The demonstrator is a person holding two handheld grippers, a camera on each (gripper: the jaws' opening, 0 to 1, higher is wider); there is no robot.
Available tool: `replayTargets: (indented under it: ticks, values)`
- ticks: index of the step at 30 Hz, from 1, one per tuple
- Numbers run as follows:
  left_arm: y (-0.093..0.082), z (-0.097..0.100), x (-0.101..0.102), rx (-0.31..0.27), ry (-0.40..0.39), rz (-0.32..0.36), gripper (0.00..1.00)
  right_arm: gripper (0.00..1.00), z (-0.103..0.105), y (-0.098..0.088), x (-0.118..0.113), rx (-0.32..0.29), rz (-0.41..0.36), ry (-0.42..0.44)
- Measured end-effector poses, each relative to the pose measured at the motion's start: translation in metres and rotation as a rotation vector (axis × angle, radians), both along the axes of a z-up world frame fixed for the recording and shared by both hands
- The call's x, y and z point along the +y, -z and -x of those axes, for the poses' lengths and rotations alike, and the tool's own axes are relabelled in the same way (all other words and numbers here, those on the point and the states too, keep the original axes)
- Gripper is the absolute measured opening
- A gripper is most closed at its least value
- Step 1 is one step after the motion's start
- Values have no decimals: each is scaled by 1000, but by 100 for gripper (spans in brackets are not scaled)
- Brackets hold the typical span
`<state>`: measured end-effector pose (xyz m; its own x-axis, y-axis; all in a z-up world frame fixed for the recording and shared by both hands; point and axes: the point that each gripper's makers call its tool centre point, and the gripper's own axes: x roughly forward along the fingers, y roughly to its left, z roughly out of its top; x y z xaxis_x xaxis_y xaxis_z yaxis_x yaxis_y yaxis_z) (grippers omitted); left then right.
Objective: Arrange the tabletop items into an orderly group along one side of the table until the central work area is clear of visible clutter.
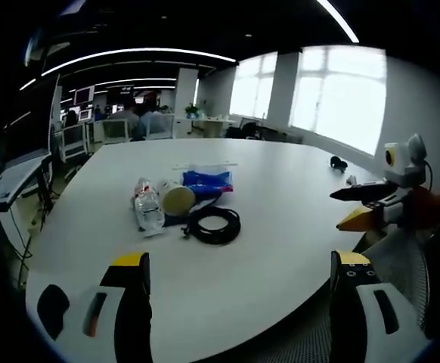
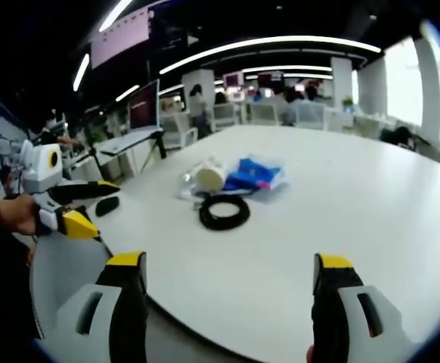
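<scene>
A small cluster lies mid-table: a clear plastic bottle [image 1: 148, 206] on its side, a paper cup [image 1: 178, 198] [image 2: 209, 177] lying with its mouth toward me, a blue packet [image 1: 209, 181] [image 2: 255, 173], and a coiled black cable [image 1: 215, 224] [image 2: 224, 212] nearest me. My left gripper [image 1: 240, 261] hovers over the near table edge, open and holding nothing. My right gripper [image 2: 229, 262] is likewise open and empty, short of the cable. Each gripper also enters the other's view from the side, hand-held, with its jaws apart.
The white table [image 1: 280, 249] is wide and rounded. A small dark object [image 1: 339, 162] and a small white one [image 1: 351, 180] sit near its right rim. A black oval item [image 2: 107, 206] lies by the left rim. Desks, monitors, chairs and people fill the office behind.
</scene>
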<state>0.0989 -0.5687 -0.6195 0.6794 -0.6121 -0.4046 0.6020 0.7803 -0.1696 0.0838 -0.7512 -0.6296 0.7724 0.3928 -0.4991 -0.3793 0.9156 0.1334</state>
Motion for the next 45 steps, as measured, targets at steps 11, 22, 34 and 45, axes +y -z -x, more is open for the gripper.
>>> replayTargets:
  ticks: [11,22,34,45]
  values:
    - [9,-9,-10,23,22,-18,99,89,-10,3,2,14,-16,-1]
    - [9,-30,0,10,-15,-22,99,89,-30,9,9,25,-12,-35]
    - [-14,-55,14,-44,-52,-15,99,89,-82,-14,16,-36,12,-71]
    - [-16,-66,31,-45,-99,11,99,88,-126,-2,31,-19,38,-118]
